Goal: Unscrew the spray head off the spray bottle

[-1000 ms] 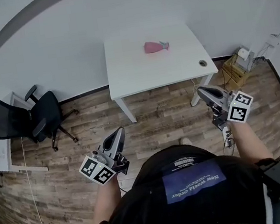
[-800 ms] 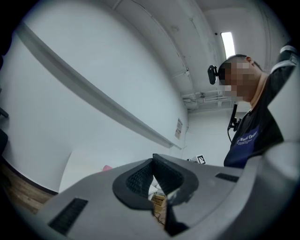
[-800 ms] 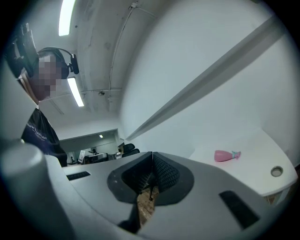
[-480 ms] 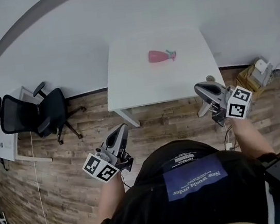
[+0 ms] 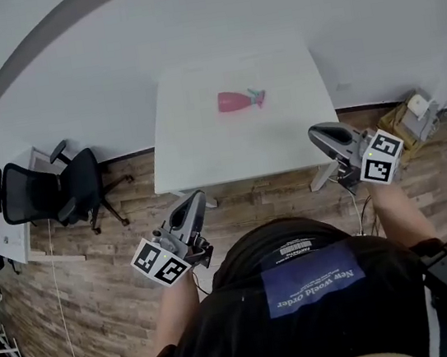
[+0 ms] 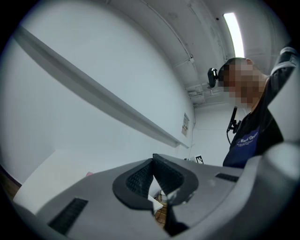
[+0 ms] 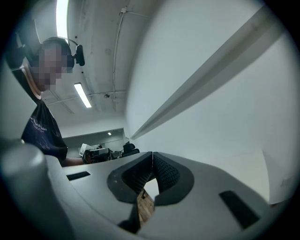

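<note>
1. a plank floor (image 5: 95, 267) runs up to a plain white wall (image 5: 185, 29), and a white worktop (image 5: 195, 157) stands with its far edge against that wall.
2. the pink spray bottle (image 5: 234, 101) lies on its side near the middle of the worktop, toward the far edge. its spray head (image 5: 257, 97) is on the neck and points to the right of the head view.
3. the rest of the worktop around the bottle is bare.
4. the left tool (image 5: 192, 197) hangs over the floor just short of the worktop's near edge, close to its near left leg (image 5: 210, 203). its jaws are pressed together with nothing between them.
5. the right tool (image 5: 317, 131) is level with the worktop's near right corner, above the right leg (image 5: 320, 176). its jaws are also together and empty.
6. both tools are well apart from the bottle. the worktop's near edge and a bare stretch of its top lie between them and it.
7. a black office chair (image 5: 51, 191) stands on the floor to the left of the worktop, with a white desk (image 5: 9, 239) beyond it at the picture's edge.
8. a thin cable (image 5: 56, 282) trails across the planks on that side.
9. to the right, by the wall, sits a light wooden crate (image 5: 411, 122) with small items on it, too small to tell.
</note>
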`<state>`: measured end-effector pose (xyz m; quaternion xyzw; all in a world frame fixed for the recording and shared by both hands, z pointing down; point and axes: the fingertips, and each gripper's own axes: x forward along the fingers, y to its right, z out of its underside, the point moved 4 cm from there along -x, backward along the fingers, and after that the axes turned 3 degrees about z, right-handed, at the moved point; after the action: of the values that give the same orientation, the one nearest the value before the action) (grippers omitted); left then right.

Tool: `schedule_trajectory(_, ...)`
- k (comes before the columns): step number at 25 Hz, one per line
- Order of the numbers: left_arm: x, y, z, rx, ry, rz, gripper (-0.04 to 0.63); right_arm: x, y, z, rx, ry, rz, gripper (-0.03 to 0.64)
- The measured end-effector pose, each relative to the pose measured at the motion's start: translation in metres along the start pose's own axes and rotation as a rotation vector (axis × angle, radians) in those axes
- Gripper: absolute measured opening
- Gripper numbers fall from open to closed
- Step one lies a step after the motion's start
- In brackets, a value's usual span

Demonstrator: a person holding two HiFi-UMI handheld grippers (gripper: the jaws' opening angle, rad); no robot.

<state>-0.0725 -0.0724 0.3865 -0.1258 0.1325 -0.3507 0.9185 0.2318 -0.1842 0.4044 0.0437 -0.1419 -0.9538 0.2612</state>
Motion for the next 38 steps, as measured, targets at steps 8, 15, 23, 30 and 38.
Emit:
schedule_trajectory(8,0.044,-0.024,0.007,-0.015,-0.04,0.056,-0.002,-0.01,0.036,0.005,0.008,-0.001,0.059,-0.003)
schedule_trajectory(15,0.069,-0.084,-0.003,-0.05,-0.044,0.157,-0.002,0.018,0.05,-0.002,-0.011,-0.011,0.155,-0.003)
schedule_trajectory(23,0.08,-0.178,-0.04,-0.032,-0.08,0.298,-0.002,0.089,0.05,-0.016,-0.02,0.012,0.29,-0.003)
schedule_trajectory(30,0.066,-0.263,-0.058,-0.068,-0.111,0.345,-0.002,0.163,0.049,-0.015,-0.006,0.008,0.357,-0.003)
schedule_trajectory(38,0.054,-0.318,-0.055,-0.115,-0.123,0.365,-0.002,0.216,0.054,-0.011,-0.001,-0.034,0.366,-0.003)
